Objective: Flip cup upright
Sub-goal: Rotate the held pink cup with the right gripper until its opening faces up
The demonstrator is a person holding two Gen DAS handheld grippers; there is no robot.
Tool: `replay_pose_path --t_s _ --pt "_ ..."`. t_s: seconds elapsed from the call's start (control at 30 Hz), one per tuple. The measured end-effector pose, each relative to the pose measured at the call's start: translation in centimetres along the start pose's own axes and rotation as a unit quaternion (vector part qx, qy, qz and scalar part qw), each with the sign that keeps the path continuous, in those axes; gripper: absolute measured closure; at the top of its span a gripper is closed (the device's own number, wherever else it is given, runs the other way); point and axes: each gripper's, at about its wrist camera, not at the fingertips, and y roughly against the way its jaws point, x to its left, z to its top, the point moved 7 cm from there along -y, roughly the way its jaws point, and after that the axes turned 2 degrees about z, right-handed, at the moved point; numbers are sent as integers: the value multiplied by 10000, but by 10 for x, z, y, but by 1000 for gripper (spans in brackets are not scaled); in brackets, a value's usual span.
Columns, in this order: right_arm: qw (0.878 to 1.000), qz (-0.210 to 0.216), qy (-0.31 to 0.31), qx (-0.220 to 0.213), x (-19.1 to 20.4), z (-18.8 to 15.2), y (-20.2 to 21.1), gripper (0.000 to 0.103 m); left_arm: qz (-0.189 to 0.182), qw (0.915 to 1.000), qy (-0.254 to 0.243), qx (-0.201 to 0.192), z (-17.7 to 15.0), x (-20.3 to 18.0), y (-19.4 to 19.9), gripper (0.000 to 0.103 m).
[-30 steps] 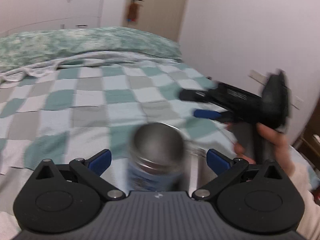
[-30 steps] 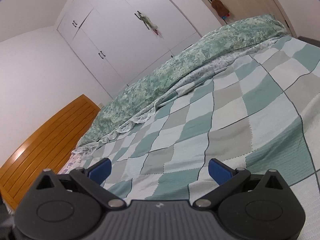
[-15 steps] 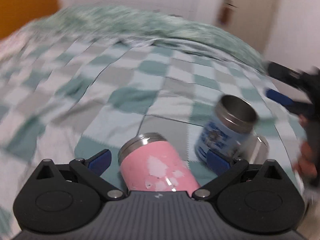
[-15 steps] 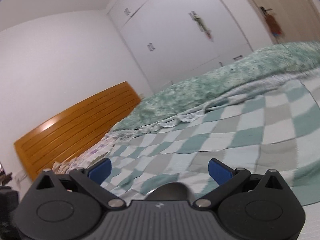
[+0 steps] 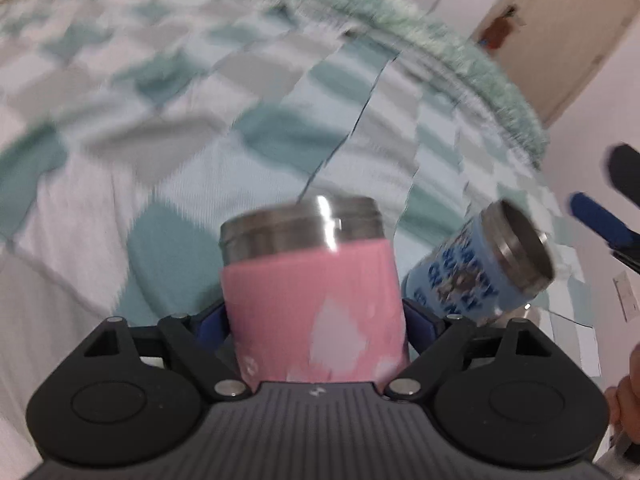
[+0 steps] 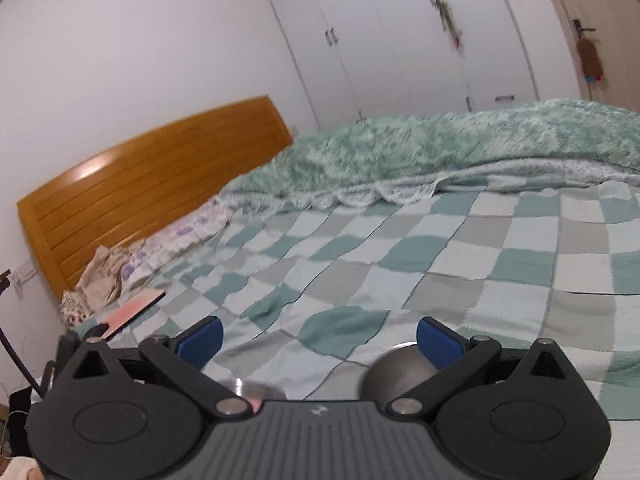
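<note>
In the left wrist view my left gripper (image 5: 316,320) is shut on a pink steel cup (image 5: 312,300), its blue pads against both sides and its metal rim pointing away from me. A blue printed steel cup (image 5: 480,272) sits to the right on the checked bedspread (image 5: 160,120); the blurred frame does not settle whether it stands or tilts. My right gripper (image 6: 320,340) is open and empty above the bed; it also shows at the right edge of the left wrist view (image 5: 600,216). A steel cup rim (image 6: 400,372) shows just under its right finger.
A green quilt (image 6: 440,152) lies along the far side of the bed. A wooden headboard (image 6: 140,184) stands at the left, with a pink flat object (image 6: 136,308) near it. Wardrobe doors (image 6: 400,40) and a room door (image 5: 560,40) are behind.
My left gripper has closed on the pink cup, which now fills the space between its fingers. The right gripper has swung left, toward the headboard.
</note>
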Motion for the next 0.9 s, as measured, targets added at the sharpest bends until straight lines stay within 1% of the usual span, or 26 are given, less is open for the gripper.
replay_pose_path --t_s 0.07,0.13,0.2,0.27,0.33,0.4,0.5,0.57,0.6,0.67,0.77,0.8,0.83,0.9 --pt "9990 350 -75 262 15 6 -12 0 45 9987 -406 -306 12 -5 11 17" --pt "9970 529 -89 565 30 8 -26 0 31 9952 -814 -545 22 -13 21 17" --pt "9933 710 140 905 48 6 -44 0 -70 9922 -1038 -681 32 -17 26 18" --pt "9893 823 244 1177 61 2 -56 0 -196 9890 -1229 -797 41 -20 30 18" --pt "9861 904 332 1357 70 -4 -64 0 -268 9856 -1476 -782 45 -23 30 18" --pt "9815 992 434 1582 78 -9 -73 1 -335 9796 -1831 -763 47 -25 24 18" --pt "9803 847 407 1736 76 -10 -86 1 -257 9709 -2272 -710 46 -25 11 18" --pt "9781 1007 300 1794 74 -11 -89 2 -291 9664 -2475 -637 45 -21 1 18" --pt "9775 1034 241 1823 71 -11 -92 2 -341 9648 -2538 -599 46 -18 -5 18" --pt "9775 986 10 1866 60 -14 -97 2 -406 9626 -2650 -396 48 -16 -22 17" --pt "9780 756 -165 1936 42 -21 -110 3 -438 9662 -2525 -295 49 -10 -46 17" --pt "9783 676 -193 1951 37 -24 -114 3 -461 9679 -2443 -365 48 -7 -50 18" --pt "9785 602 -236 1959 33 -25 -116 3 -520 9693 -2348 -517 48 -6 -48 18" --pt "9794 597 -225 1917 29 -26 -120 3 -705 9695 -2251 -670 45 -3 -41 17"
